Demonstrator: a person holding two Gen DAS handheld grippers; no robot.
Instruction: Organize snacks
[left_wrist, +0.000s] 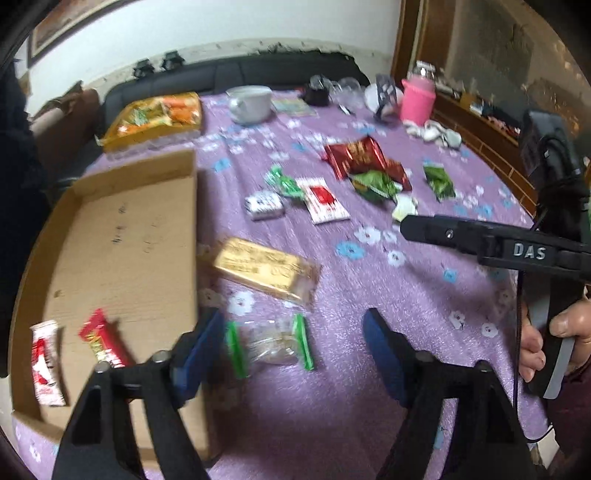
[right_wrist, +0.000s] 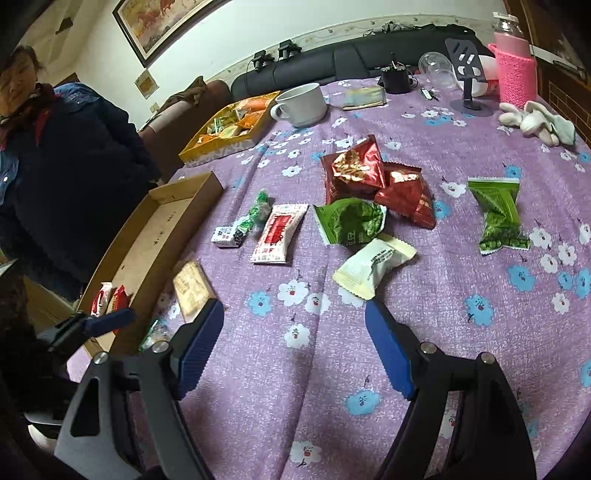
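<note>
A shallow cardboard tray (left_wrist: 122, 236) lies at the left on the purple floral tablecloth and holds a red snack pack (left_wrist: 105, 343) and a white-and-red pack (left_wrist: 46, 363). My left gripper (left_wrist: 291, 349) is open, its jaws on either side of a clear packet with green ends (left_wrist: 271, 345) on the cloth. A gold bar packet (left_wrist: 264, 267) lies just beyond it. My right gripper (right_wrist: 295, 345) is open and empty above the cloth, near a cream packet (right_wrist: 373, 267). Red packs (right_wrist: 354, 171), green packs (right_wrist: 351, 221) and a white-red pack (right_wrist: 277, 234) lie scattered mid-table.
A yellow box of snacks (right_wrist: 221, 138), a white mug (right_wrist: 301, 105), a pink knitted bottle (right_wrist: 515, 70), a phone stand (right_wrist: 469, 74) and white gloves (right_wrist: 535, 122) stand at the far side. A person in a dark jacket (right_wrist: 55, 166) stands at the left by the tray.
</note>
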